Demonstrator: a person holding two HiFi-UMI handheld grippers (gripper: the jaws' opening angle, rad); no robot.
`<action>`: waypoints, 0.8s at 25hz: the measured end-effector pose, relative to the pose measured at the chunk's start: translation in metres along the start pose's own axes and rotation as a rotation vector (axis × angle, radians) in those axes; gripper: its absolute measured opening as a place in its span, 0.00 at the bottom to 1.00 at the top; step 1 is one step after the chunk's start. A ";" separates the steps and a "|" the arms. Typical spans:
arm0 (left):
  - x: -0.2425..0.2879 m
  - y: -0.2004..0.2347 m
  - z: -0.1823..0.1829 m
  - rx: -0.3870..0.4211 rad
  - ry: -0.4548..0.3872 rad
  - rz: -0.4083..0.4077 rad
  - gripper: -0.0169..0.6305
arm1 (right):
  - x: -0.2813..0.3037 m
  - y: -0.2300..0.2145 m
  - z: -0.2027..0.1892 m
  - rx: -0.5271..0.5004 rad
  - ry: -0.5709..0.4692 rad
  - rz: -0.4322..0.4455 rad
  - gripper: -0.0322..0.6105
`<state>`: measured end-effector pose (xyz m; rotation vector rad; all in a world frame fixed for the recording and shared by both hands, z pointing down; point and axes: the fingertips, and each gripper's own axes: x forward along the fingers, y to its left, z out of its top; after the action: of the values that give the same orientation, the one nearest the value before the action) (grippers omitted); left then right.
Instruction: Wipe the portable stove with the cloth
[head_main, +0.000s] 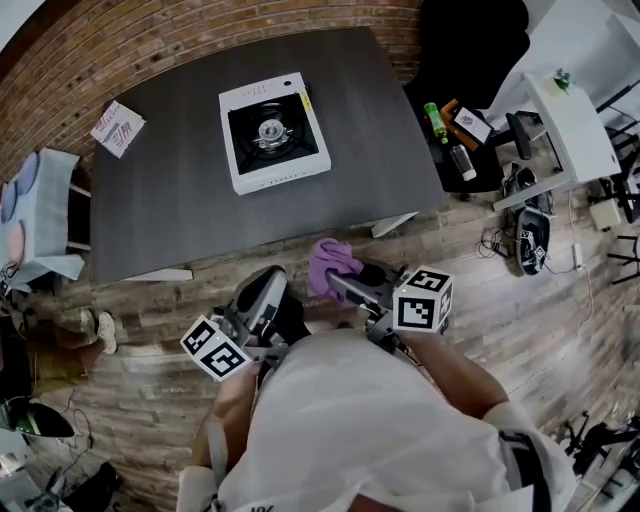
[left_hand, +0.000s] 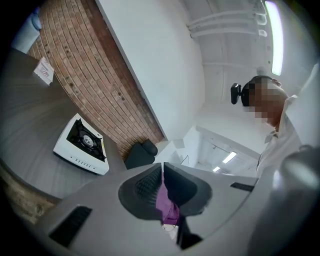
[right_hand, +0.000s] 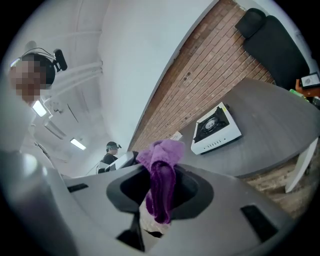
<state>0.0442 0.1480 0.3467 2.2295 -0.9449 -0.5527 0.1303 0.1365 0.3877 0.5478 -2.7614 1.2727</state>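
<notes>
Cloth (right_hand: 161, 185) partly hidden between jaws.

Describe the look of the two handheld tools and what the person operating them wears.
The left tool and right tool are grey moulded plastic with dark textured pads inside. Each carries a white cube printed with black square markers: left cube, right cube. No cables show. The person wears a white top.
</notes>
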 end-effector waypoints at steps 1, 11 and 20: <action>0.004 0.008 0.009 -0.001 0.009 -0.010 0.05 | 0.010 -0.003 0.005 0.002 0.005 -0.015 0.21; 0.020 0.090 0.092 -0.035 0.079 -0.088 0.05 | 0.103 -0.016 0.057 0.037 -0.069 -0.103 0.21; 0.019 0.135 0.122 -0.081 0.115 -0.109 0.05 | 0.153 -0.017 0.073 0.064 -0.076 -0.089 0.22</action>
<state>-0.0797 0.0131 0.3535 2.2239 -0.7335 -0.4970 0.0002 0.0266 0.3813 0.7306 -2.7298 1.3518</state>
